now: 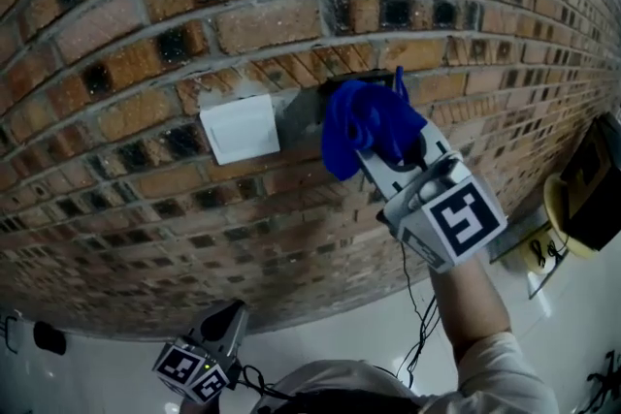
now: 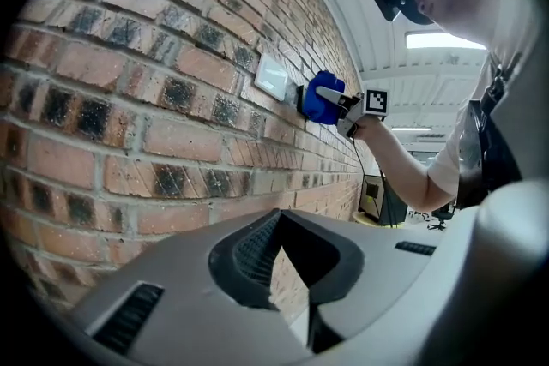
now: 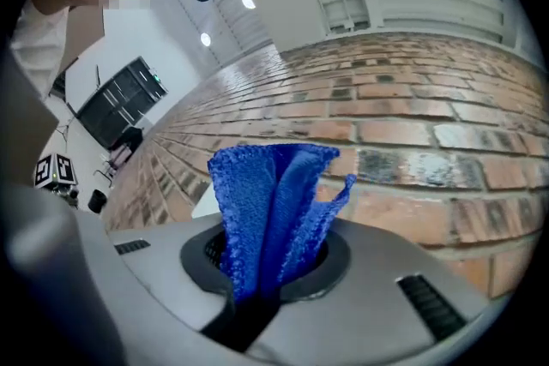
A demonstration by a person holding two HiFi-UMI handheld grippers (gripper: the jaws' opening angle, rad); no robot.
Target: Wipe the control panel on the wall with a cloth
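Just 1 cloth (image 1: 361,123), in right gripper (image 3: 268,274).

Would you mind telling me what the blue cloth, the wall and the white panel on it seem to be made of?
Blue cloth: soft fabric, likely microfibre, going by its nubby, looped texture and limp folds.
Wall: rough, matt fired brick with pale mortar joints and dark scorched patches.
White panel: probably plastic, with a smooth, flat, evenly white face.
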